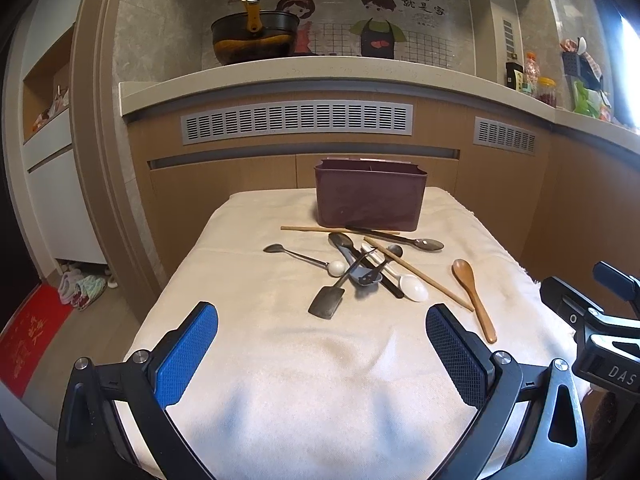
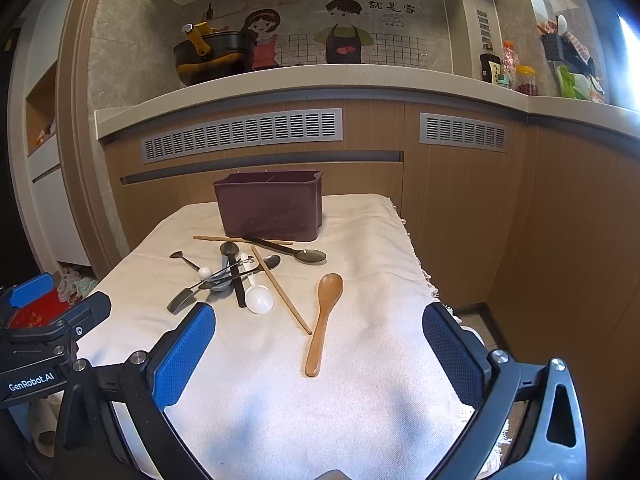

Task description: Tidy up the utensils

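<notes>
Left tool (image 1: 322, 334) wide, holding nothing, low over the near cloth-covered tabletop (image 1: 304, 380). Right tool (image 2: 318, 332) wide too, nothing in it. Utensil pile (image 1: 360, 268) loose mid-cloth; wooden spoon (image 2: 325, 320) apart on the right, chopstick (image 2: 281, 290) just beside it. Maroon holder (image 1: 370, 196) upright at the far edge, looks empty; inside mostly hidden.

Wood cabinets (image 1: 500, 184), grey vents (image 1: 296, 122), pale countertop (image 1: 280, 74), cartoon wall mural (image 1: 376, 24).
</notes>
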Demonstrator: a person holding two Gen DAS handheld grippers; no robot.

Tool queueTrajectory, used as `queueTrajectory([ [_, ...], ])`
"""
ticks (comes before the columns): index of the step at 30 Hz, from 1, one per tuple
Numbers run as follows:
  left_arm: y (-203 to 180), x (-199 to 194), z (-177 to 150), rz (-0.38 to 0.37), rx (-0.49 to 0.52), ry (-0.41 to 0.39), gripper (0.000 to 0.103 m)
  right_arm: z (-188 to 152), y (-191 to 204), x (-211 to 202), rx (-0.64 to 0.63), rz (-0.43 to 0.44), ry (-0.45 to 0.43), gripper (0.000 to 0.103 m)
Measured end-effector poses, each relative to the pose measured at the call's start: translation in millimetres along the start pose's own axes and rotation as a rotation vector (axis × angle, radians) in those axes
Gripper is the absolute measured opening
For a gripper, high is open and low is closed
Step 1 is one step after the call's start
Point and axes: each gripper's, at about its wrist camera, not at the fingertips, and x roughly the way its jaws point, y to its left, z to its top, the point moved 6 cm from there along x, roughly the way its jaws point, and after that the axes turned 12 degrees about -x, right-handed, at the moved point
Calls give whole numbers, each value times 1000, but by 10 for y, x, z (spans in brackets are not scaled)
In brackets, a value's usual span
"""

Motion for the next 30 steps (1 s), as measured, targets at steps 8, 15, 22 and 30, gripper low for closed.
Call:
queueTrajectory([
  [8, -6, -16, -3, -1, 3, 1, 103, -12, -2, 10, -4, 4, 1, 103],
  [15, -1, -21, 6, -1, 5, 6, 103, -24, 14, 1, -8, 9, 3, 103],
  [22, -4, -19, 3, 3, 8, 6, 103, -22, 21, -2, -9, 9, 4, 103],
  [30, -2, -21, 0, 4, 9, 6, 103, -20, 23, -6, -9, 8, 3, 103],
])
